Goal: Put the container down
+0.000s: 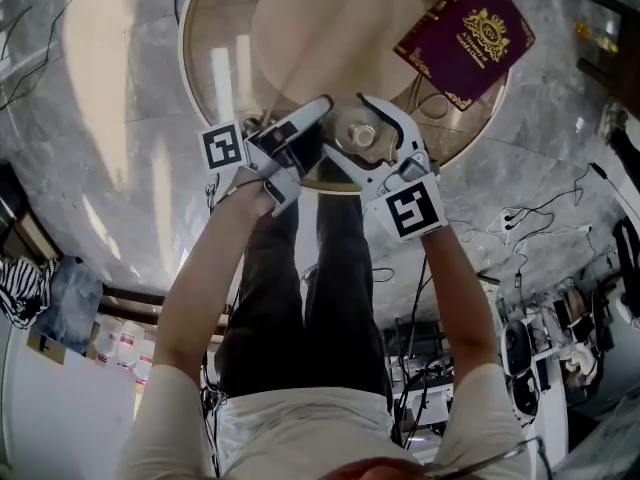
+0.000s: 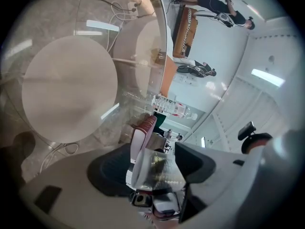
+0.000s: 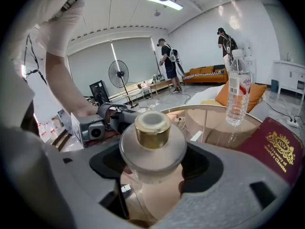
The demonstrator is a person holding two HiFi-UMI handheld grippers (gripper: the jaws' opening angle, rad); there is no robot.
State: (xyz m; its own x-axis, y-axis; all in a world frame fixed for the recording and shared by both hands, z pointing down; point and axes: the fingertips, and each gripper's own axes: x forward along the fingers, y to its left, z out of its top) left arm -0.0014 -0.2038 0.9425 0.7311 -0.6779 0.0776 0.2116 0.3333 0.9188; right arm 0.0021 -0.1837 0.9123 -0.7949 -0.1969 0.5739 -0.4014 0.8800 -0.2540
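Round glass table [image 1: 215, 58]; maroon passport [image 1: 465, 38] and water bottle [image 3: 237, 87] on it

The passport [image 1: 465, 40] lies on the table [image 1: 215, 38], right of the container [image 1: 361, 134] (by the rim).

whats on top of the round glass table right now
A maroon passport lies on the glass table, and a clear water bottle stands on it. The right gripper holds the container over the near edge; whether its base touches the glass is hidden.
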